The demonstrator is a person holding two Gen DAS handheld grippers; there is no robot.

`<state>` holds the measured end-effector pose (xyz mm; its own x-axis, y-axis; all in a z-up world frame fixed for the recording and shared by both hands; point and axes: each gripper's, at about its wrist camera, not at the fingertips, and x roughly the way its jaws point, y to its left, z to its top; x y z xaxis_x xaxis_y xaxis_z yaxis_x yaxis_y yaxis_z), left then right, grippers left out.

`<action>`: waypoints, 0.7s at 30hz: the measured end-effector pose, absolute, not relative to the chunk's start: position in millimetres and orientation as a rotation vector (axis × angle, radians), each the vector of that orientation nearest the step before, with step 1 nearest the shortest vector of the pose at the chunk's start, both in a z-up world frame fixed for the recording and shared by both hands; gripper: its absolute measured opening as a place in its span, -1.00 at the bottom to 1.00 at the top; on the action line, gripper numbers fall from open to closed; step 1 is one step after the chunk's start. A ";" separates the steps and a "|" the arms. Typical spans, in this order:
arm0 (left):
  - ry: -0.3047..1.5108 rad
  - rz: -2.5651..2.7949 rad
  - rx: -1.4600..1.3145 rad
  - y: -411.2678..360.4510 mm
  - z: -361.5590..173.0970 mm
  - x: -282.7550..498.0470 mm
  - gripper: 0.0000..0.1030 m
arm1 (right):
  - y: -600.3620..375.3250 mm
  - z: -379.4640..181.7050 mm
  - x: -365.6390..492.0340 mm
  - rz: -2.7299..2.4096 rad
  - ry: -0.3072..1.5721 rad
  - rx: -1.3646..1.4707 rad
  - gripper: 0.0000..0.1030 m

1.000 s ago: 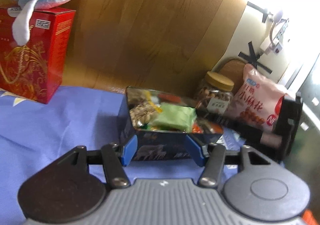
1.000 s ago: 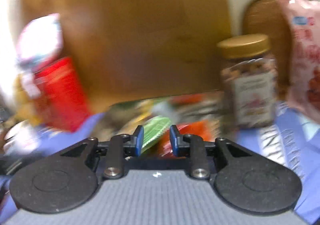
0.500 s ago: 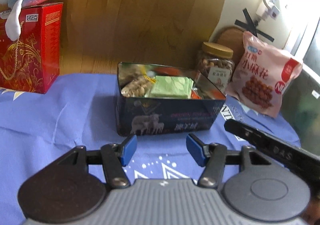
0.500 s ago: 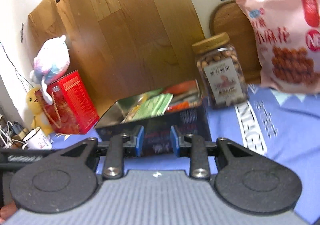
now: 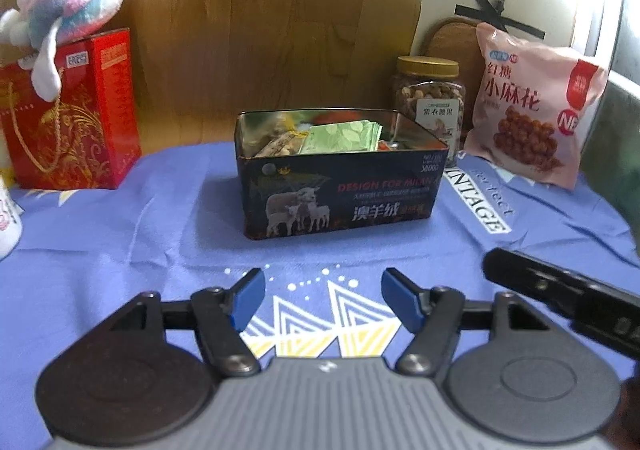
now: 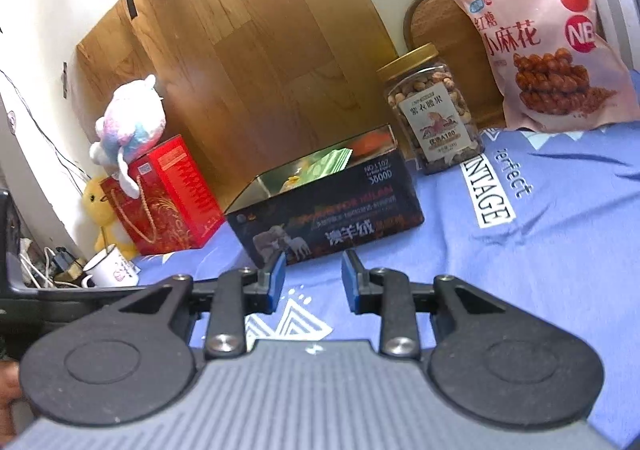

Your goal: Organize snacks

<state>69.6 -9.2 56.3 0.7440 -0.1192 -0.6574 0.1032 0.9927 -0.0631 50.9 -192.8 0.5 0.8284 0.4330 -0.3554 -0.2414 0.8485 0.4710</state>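
Observation:
A dark open tin printed with sheep stands on the blue cloth and holds several snack packets, a green one on top. It also shows in the right wrist view. A nut jar with a gold lid and a pink snack bag stand behind it to the right; the jar and the bag show in the right wrist view too. My left gripper is open and empty, well in front of the tin. My right gripper is open and empty, just in front of the tin.
A red gift box with a plush toy on it stands at the back left. A white mug and a yellow plush sit beside it. A wooden board leans on the wall behind.
Both grippers have pulled back from over the tin toward the front of the cloth. The right gripper's jaws have opened a little wider.

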 end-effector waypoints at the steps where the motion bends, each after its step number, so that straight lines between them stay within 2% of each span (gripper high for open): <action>1: 0.722 -0.116 -0.018 -10.0 55.6 68.1 0.31 | -193.8 0.5 48.0 0.370 0.471 0.433 -0.33; 3: 0.726 -0.106 -0.010 -11.2 53.8 65.7 0.39 | -196.0 1.0 42.8 0.373 0.468 0.447 -0.33; 7: 0.733 -0.076 0.015 -11.9 51.0 63.9 0.42 | -199.2 1.2 35.1 0.374 0.459 0.471 -0.21; 12: 0.726 -0.041 0.046 -12.2 49.3 62.0 0.90 | -201.9 2.9 29.9 0.374 0.456 0.507 -0.21; 16: 0.712 -0.018 0.073 -13.4 50.1 60.8 0.99 | -204.7 6.2 24.7 0.374 0.448 0.537 -0.06; 21: 0.720 -0.021 0.086 -12.5 49.0 60.4 0.99 | -204.3 7.4 22.1 0.369 0.451 0.550 -0.06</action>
